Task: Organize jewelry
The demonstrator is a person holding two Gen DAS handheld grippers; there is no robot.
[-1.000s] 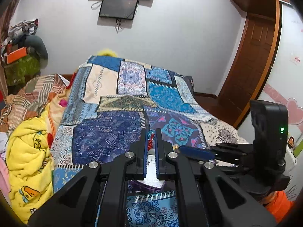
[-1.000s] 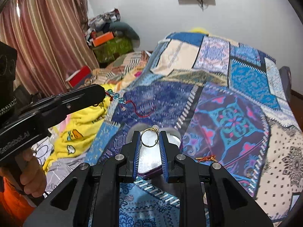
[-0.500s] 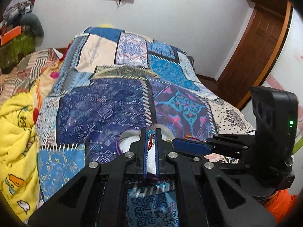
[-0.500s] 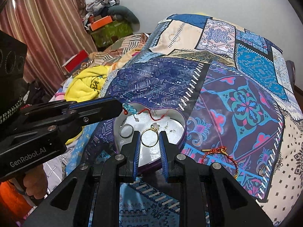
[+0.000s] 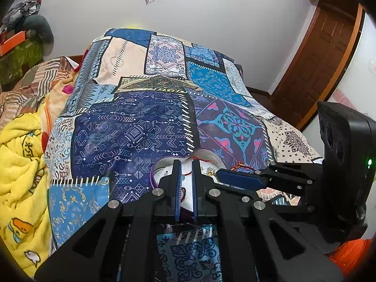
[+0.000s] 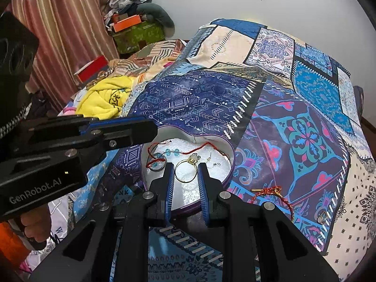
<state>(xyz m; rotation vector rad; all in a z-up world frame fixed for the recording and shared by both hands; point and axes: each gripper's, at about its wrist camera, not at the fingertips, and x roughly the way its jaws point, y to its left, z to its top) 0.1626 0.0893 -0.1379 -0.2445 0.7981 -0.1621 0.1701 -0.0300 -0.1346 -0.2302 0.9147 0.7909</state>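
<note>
The gold ring (image 6: 186, 171) lies flat in the heart-shaped box (image 6: 231, 164), right between the spread fingers of the right gripper (image 6: 186, 168), which do not squeeze it. The left gripper (image 5: 186, 164) is over the far left of the box, fingers a little apart, above the red bead bracelet (image 6: 174, 151). The red thread bracelet (image 6: 273, 193) waits on the bedspread (image 6: 305, 129) just right of the box, nearest the right gripper.

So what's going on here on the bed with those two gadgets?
A person is sorting jewelry into a heart-shaped tin on the patchwork bedspread, using a handheld claw in each hand. The right claw stands open around a gold ring lying in the tin. The left claw is open above a red cord bracelet with blue beads in the tin. Another red bracelet waits on the bedspread.
</note>
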